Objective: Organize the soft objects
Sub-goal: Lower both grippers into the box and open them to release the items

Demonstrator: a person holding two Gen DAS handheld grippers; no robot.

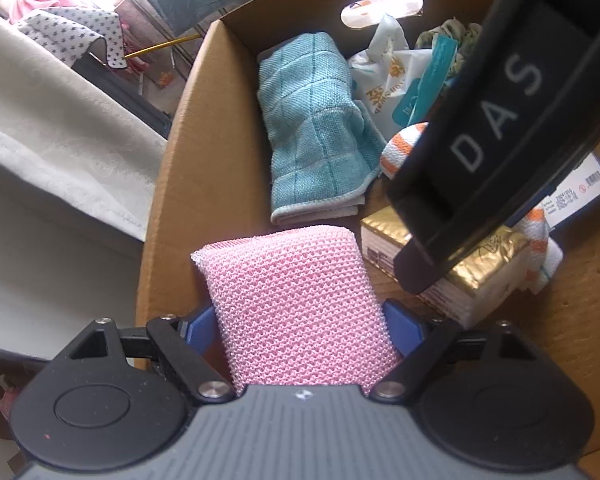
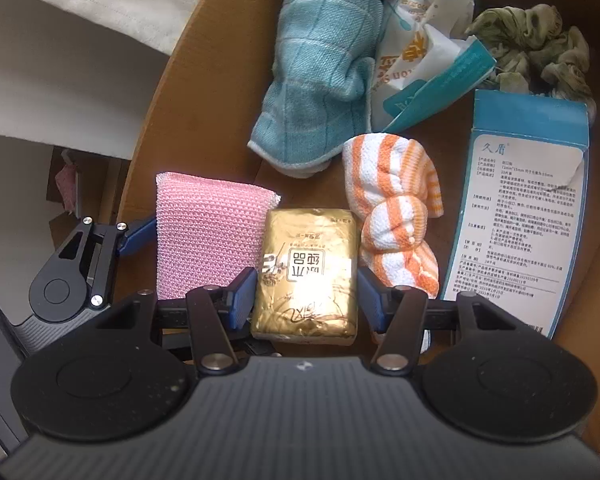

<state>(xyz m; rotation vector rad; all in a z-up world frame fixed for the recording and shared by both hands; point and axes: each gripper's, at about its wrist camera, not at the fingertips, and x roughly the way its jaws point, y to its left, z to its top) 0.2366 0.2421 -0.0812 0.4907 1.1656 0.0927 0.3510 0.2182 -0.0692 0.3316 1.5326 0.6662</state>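
Two grippers reach into a cardboard box (image 2: 152, 128) beside a pale cloth-draped surface (image 1: 52, 120). Left gripper (image 1: 300, 326) clamps a pink sponge (image 1: 296, 304). Right gripper (image 2: 306, 296) clamps a gold pack (image 2: 308, 272).

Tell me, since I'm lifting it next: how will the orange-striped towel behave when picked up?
The orange-striped towel looks twisted into a soft knot, so it would probably squash under the fingers rather than resist. Its loose end may droop or unwind. Being cloth, it is likely light and unlikely to slip.

Bare floor of the box (image 2: 452, 128) shows only between the striped cloth (image 2: 396, 216) and carton (image 2: 528, 208); the blue towel (image 2: 320, 68), bag (image 2: 420, 48) and green cloth (image 2: 540, 40) crowd the far end.
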